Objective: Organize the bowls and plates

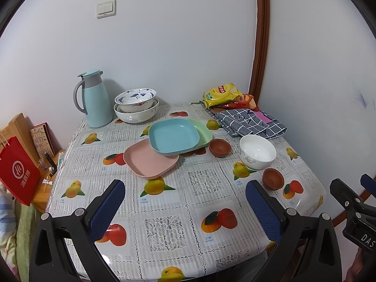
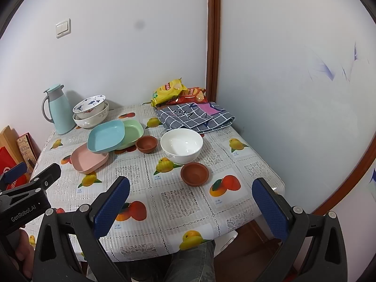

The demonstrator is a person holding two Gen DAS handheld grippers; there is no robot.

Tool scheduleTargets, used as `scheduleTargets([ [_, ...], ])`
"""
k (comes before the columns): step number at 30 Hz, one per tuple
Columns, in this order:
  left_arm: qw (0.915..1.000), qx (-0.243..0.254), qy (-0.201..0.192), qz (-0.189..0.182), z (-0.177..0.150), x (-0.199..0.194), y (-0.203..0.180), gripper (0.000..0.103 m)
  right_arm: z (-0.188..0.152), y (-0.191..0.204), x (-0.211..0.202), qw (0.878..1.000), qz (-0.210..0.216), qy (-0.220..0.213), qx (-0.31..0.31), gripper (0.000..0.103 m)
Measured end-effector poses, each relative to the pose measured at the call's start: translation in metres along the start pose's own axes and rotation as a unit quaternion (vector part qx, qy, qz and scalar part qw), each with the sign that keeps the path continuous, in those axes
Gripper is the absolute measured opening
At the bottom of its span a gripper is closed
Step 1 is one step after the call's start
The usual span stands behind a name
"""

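Both spread wide and empty, the left gripper (image 1: 185, 208) and right gripper (image 2: 191, 204) hover over the worktop's (image 1: 211, 230) near edge, well short of the blue plate (image 1: 173, 139), which half hides the green plate (image 1: 204, 131).

The left gripper (image 2: 30, 178), seen at the left edge of the right wrist view, carries the white lettering "GenRobot.AI" on its black body. In the left wrist view, the right gripper (image 1: 352, 188) shows white letters "DAS" on its black body, cut off by the picture's edge. The red paper bag (image 1: 20, 171) beside the table bears a white round logo and white Chinese characters below it, too small to read surely. The tablecloth (image 1: 188, 211) has small captions under each fruit picture, not legible. The yellow snack bag (image 1: 222, 94) has a red label with unreadable print.
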State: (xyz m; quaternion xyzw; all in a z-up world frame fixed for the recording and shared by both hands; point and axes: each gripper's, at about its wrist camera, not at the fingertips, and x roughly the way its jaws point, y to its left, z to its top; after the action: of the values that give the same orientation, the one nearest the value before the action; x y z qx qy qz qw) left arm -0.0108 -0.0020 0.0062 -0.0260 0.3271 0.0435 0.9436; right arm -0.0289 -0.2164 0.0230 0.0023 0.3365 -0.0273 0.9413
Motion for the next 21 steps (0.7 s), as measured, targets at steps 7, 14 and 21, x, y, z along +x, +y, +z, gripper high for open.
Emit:
scheduleTargets([
  [7, 1.0, 0.0, -0.001, 0.001, -0.0006, -0.0007, 0.0006, 0.103, 0.0002, -0.0001, -0.0006, 1.0, 0.0, -0.001, 0.001, 0.102],
  [14, 1.0, 0.0, 0.0, 0.001, -0.0003, -0.0012, 0.0006, 0.103, 0.0005, -0.0011, -0.0007, 1.0, 0.001, -0.001, 0.003, 0.102],
  [21, 1.0, 0.0, -0.005, 0.0, -0.0023, -0.005, 0.0014, 0.103, -0.0001, -0.0018, -0.0041, 1.0, 0.002, -0.005, 0.002, 0.102],
])
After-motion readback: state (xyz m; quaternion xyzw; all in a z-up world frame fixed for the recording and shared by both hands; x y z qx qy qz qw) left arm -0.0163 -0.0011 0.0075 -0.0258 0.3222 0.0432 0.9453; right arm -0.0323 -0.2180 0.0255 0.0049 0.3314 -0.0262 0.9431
